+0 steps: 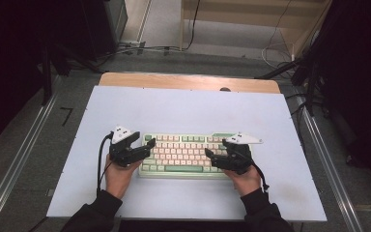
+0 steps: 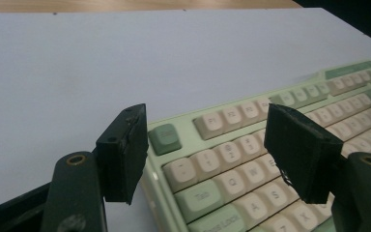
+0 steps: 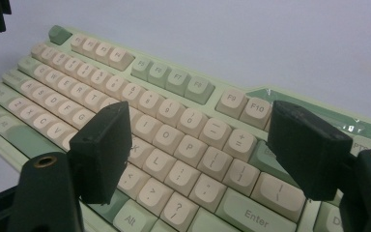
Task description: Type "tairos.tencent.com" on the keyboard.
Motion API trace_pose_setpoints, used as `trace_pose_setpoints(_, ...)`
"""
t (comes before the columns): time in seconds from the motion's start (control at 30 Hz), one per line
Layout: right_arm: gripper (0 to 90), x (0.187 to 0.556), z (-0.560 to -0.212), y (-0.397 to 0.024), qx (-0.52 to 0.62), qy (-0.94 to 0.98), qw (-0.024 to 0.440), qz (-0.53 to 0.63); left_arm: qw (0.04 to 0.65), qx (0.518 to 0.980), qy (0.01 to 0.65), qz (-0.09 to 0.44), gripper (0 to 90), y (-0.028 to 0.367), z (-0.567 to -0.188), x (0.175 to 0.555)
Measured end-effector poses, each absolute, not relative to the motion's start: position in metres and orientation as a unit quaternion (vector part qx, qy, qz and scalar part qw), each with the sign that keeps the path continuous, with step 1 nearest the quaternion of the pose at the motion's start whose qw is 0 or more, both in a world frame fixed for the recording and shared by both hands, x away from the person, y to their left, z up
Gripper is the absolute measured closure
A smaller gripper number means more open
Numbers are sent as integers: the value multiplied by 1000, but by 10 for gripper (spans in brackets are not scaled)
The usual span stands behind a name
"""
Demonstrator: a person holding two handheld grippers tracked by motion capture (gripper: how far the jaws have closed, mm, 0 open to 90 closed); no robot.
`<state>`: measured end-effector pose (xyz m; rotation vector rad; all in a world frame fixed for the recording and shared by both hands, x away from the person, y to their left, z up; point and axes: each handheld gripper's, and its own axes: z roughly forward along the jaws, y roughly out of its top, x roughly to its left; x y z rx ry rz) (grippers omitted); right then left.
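A keyboard (image 1: 181, 153) in pale green with cream keycaps lies flat on a light, bluish-white board (image 1: 183, 108), towards the near edge and roughly midway across, its long side parallel to the person's side of the table. The board covers nearly all of a wooden tabletop (image 1: 188, 81), whose bare strip shows along the far edge.

A person in dark sleeves holds a black two-jaw tool in each hand. The left gripper (image 1: 145, 147) sits at the keyboard's left end with its jaws spread wide; its own camera shows the two black pads apart above the upper-left corner of the keys, one over the bare board just beside the case and one over the number row, with nothing clamped between them. The right gripper (image 1: 212, 159) hovers over the keyboard's right end, its jaws likewise spread; its camera looks between the pads at the letter, punctuation and Enter keys, and no pad presses on a key. A grey three-cornered plate tops each tool, and a black cable trails from each towards the person.

Around the table, grey carpet (image 1: 34, 140) runs between metal floor rails (image 1: 14, 169). Loose cables (image 1: 140, 48) lie beyond the far edge, near light wooden furniture (image 1: 256, 19); both sides of the room fall into darkness.
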<state>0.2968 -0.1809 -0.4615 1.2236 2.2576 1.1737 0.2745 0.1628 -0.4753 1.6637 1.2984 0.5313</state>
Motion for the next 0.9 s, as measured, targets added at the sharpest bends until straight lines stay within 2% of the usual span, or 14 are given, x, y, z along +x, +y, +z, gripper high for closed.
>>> trace_pose_setpoints(0.33, 220, 296, -465, -176, 423, 796, 157, 403, 459, 664, 538, 243, 320, 166, -481, 273)
trace_pose_setpoints(0.77, 223, 295, -466, -172, 415, 800, 158, 402, 454, 672, 532, 242, 321, 162, -483, 274)
trace_pose_setpoints(0.83, 250, 294, -466, -171, 413, 802, 158, 402, 455, 672, 531, 244, 321, 162, -482, 274)
trace_pose_setpoints(0.9, 323, 293, -466, -170, 407, 804, 158, 405, 454, 671, 532, 245, 320, 162, -482, 274)
